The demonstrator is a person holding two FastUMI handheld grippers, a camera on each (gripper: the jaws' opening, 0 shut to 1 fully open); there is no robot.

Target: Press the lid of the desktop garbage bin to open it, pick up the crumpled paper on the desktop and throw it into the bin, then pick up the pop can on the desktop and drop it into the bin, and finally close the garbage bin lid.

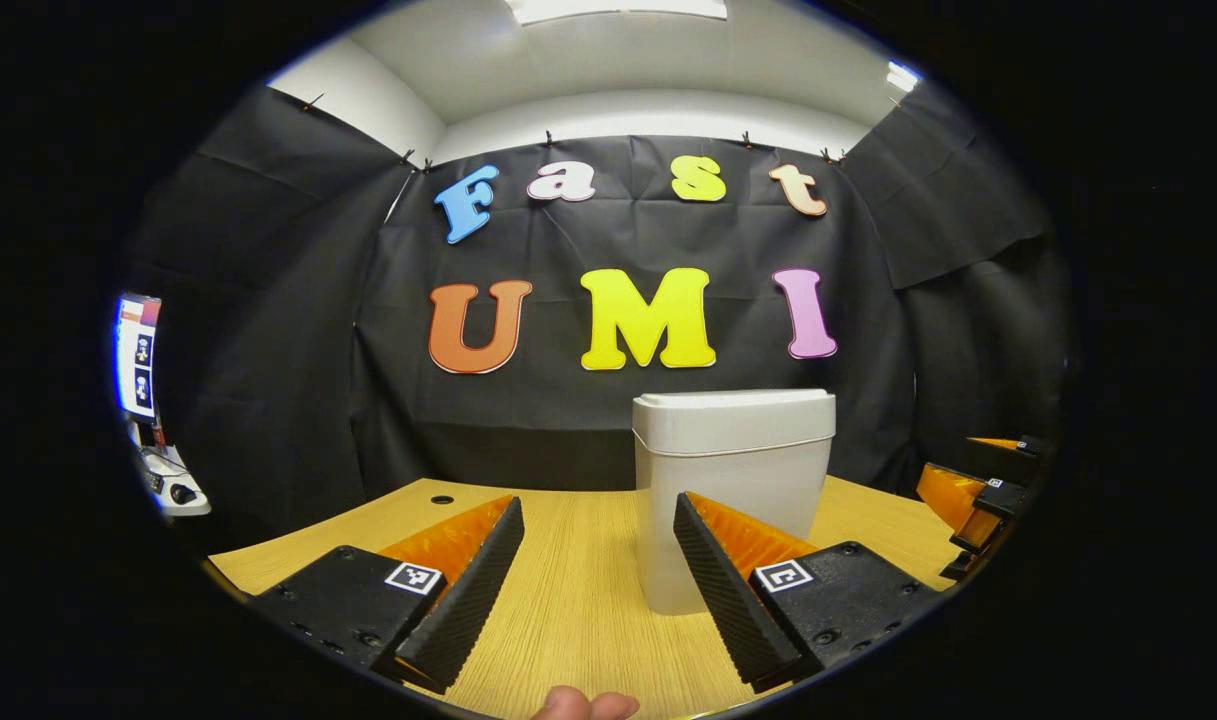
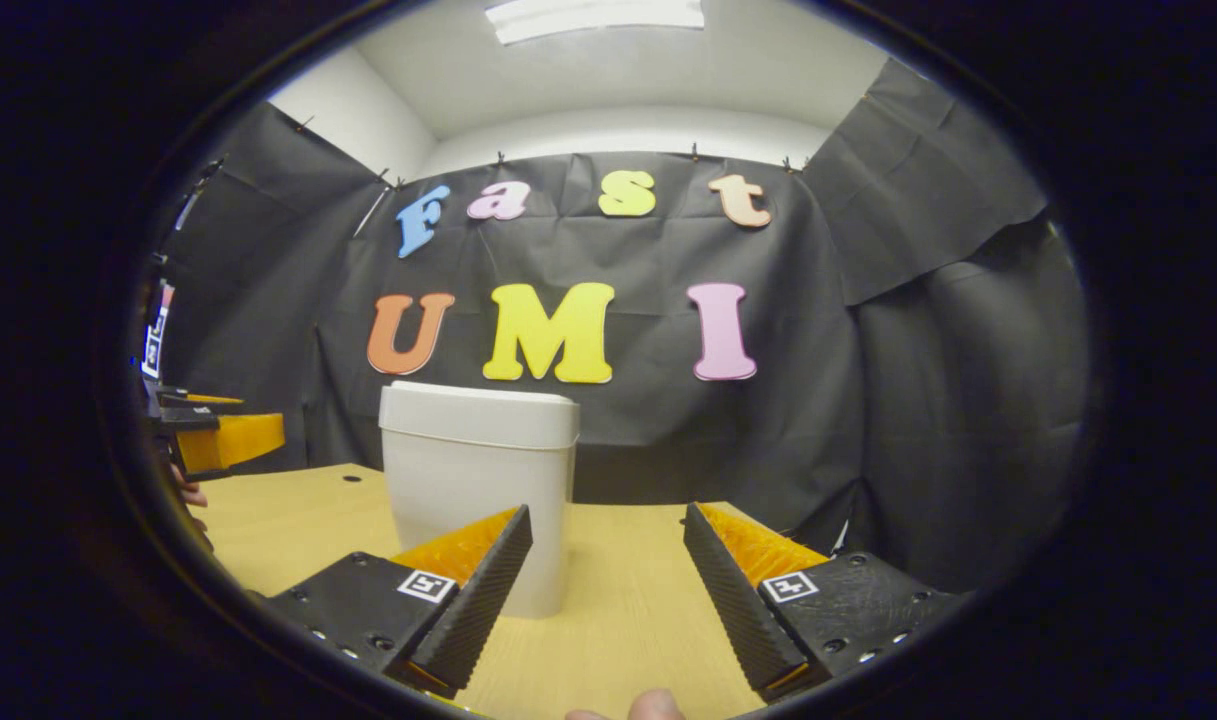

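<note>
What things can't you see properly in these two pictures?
- Inside of the bin: hidden by its shut lid in both views.
- Bin's lower front: covered by the left gripper finger in the left gripper view and by the right gripper finger in the right gripper view.
- Near part of the table: cut off by the bottom edge in both views.
- The other gripper in each view: cut off at the side edge.
</note>
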